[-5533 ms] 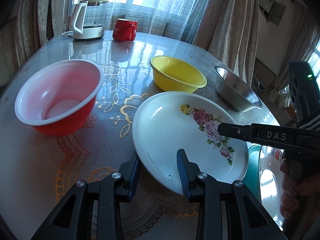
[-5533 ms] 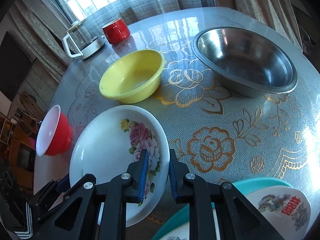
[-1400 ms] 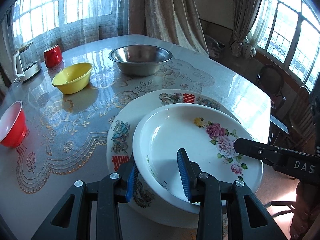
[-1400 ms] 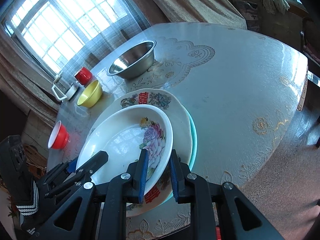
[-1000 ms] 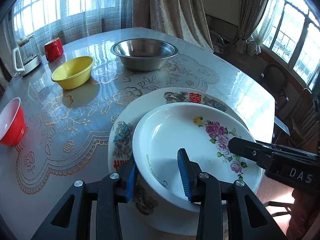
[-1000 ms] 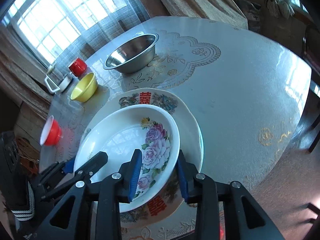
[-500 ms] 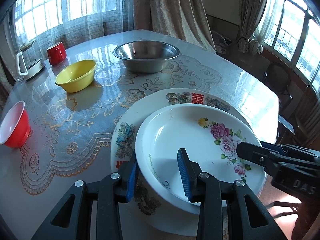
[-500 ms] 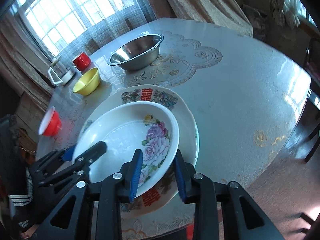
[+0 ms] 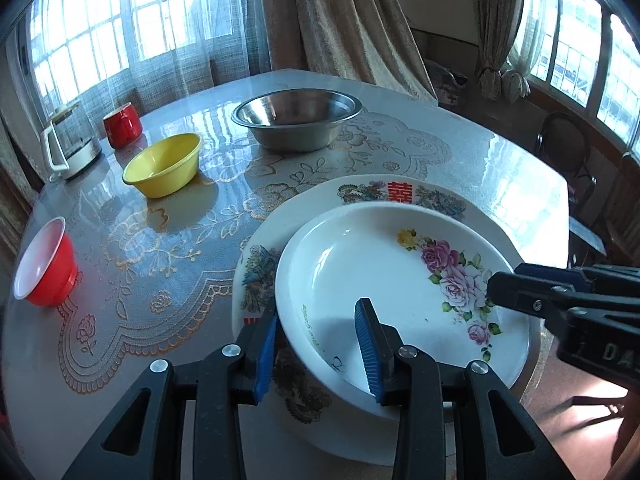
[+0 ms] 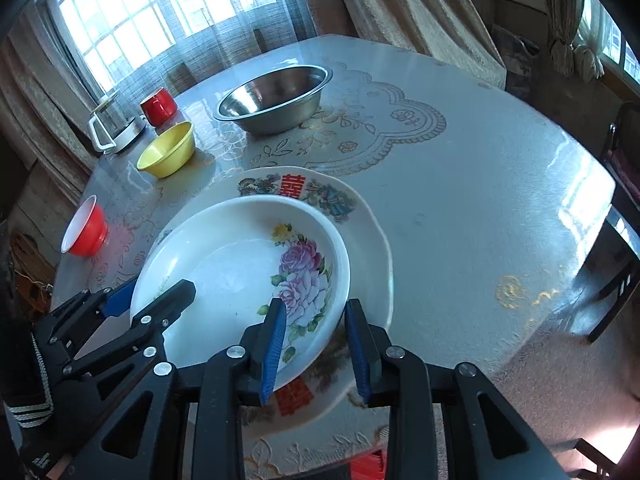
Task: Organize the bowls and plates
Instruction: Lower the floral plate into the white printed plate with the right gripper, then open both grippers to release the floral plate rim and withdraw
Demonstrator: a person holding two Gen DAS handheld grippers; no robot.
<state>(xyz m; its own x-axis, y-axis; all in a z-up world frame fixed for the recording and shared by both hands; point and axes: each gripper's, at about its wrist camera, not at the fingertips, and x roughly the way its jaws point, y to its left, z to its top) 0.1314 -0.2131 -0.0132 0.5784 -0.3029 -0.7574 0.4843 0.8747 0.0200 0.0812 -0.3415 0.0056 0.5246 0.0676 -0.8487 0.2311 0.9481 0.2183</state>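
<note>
Flowered plate [image 9: 400, 280] sits on the big red-lettered plate [image 9: 404, 194], off-centre toward your side, near the table [image 9: 500, 168] edge closest to you.

- Left gripper [image 9: 320, 344]: jaws straddle the near rim, one blue pad outside and low, one inside the dish. A gap shows on both sides, so you are loosely around the rim, not clamping it.
- Right gripper [image 10: 314, 344]: jaws opening at this moment, rim between them, one pad over the rose print, one outside. No pressing visible.

Risks from here:

- Pull back at an angle and a pad can catch the raised rim. That drags or tips the flowered plate, and it slides easily on the glazed plate beneath.
- The stack lies close to the table edge. Any tug toward you brings both plates nearer to going over.
- The outer left pad hangs just above the lower plate's rim. Drop your hand and you press that rim down, rocking the stack.
- Withdraw one side first and the other gripper may pivot the plate.
- Yellow bowl [image 9: 164, 166], red bowl [image 9: 44, 264] and steel bowl [image 9: 296, 114] stand well apart, untouched; a wide swing toward them could clip the nearer plates.
</note>
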